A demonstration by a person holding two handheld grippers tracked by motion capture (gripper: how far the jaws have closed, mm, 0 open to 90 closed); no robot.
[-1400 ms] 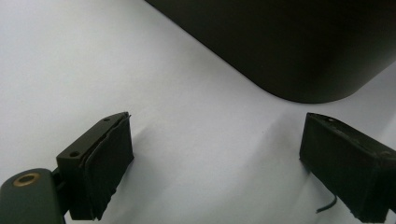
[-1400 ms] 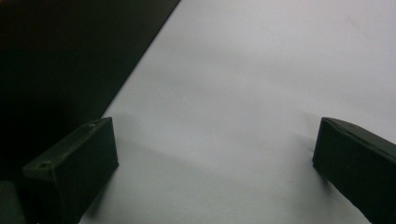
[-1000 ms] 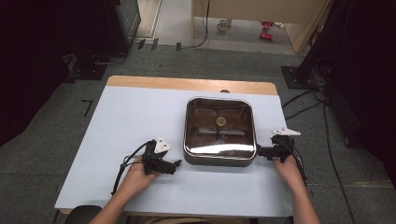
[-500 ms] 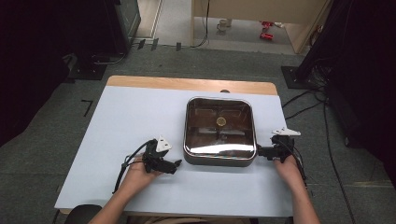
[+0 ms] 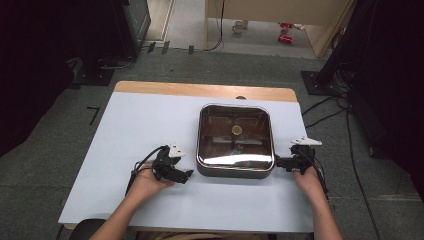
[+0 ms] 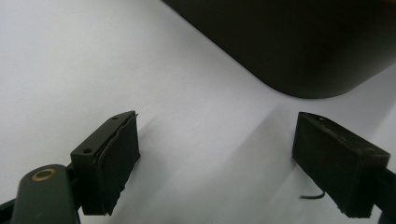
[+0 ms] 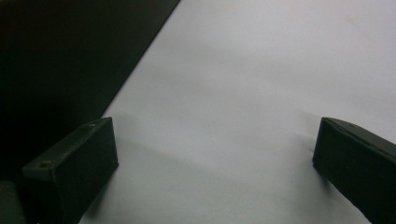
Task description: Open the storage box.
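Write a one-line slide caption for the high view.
Two hand-held grippers, left gripper and right gripper, flank a square dark pan on a white table.

Both grippers black: left gripper (image 5: 186, 174), right gripper (image 5: 278, 163). Grey three-cornered plates on top, black cables trailing. Blocky jaws, small screw holes. Forearms bare.

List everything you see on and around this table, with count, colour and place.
Square pan: one, dark with a glossy lid, table centre-right.
Lid knob: one, brassy, middle of the lid.
Table: one, pale blue-white top with a wooden far edge.
Floor: grey, around the table.
Red items: small, on the far floor, too small to identify.
Left gripper: one, black, open with nothing between its fingers, just left of the pan; its jaws have just been closing slightly.
Right gripper: one, black, open, at the pan's right side.
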